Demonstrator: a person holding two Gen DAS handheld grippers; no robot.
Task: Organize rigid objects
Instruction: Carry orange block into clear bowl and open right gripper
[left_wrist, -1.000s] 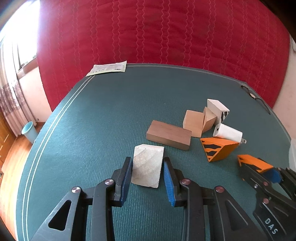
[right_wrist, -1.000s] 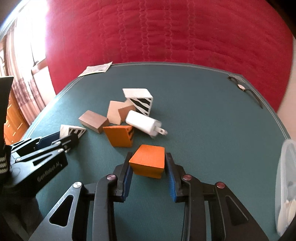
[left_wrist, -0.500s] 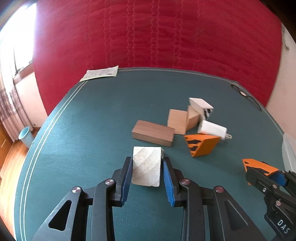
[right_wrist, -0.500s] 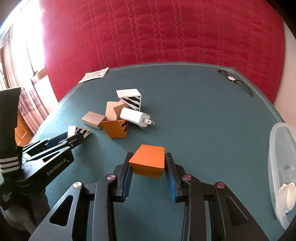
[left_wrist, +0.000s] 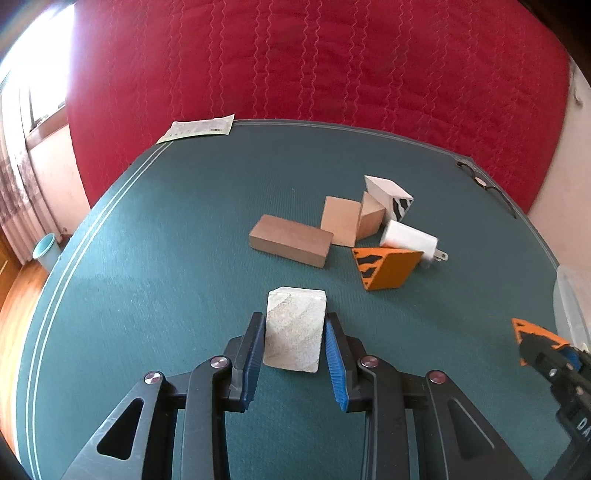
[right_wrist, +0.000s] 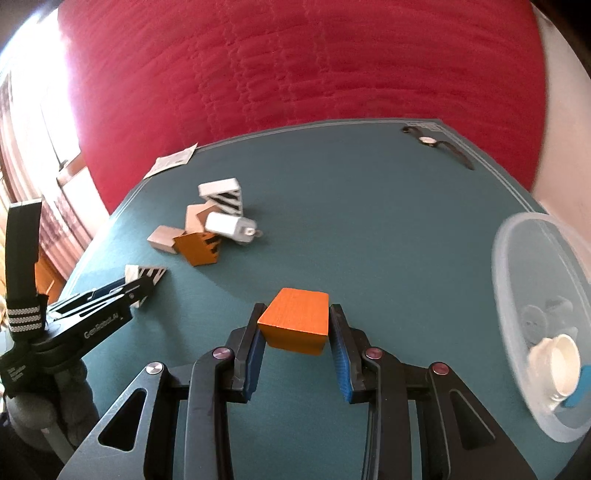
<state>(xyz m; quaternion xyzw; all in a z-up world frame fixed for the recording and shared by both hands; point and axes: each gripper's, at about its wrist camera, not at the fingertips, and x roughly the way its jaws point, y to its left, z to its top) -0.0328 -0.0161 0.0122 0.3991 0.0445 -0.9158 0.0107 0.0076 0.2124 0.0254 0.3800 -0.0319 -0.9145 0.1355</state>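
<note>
Both tools grip a block each. Left tool (left_wrist: 294, 334) pinches a pale block (left_wrist: 294, 330) between its blue pads, the block's light grained face turned up toward the camera and held over the green tabletop (left_wrist: 184, 229); seen from the right wrist, the same block shows black stripes on its side (right_wrist: 146, 274). Right tool (right_wrist: 295, 328) pinches an orange block (right_wrist: 295, 321) the same way, its pads pressed on both sides, above the tabletop and near a clear bin (right_wrist: 517, 280) at the right edge that holds a white cup (right_wrist: 557, 363) and some dark round pieces. In the left wrist view the right tool's tip with its orange block (left_wrist: 532, 338) shows low at the right. Beyond the left tool lies a loose cluster: a brown block (left_wrist: 290, 245) lying flat, a tan block (left_wrist: 341, 220) leaning just beside it, a small tan wedge (left_wrist: 371, 219) touching that, a white striped block (left_wrist: 388, 194) behind, a white charger (left_wrist: 410, 238) with its prongs pointing right, and an orange striped wedge (left_wrist: 386, 267) in front of the charger. A paper leaflet (left_wrist: 197, 128) lies at the far left corner, and a wristwatch (right_wrist: 436, 144) at the far right corner. A red quilted cloth (left_wrist: 314, 55) hangs behind the tabletop.
</note>
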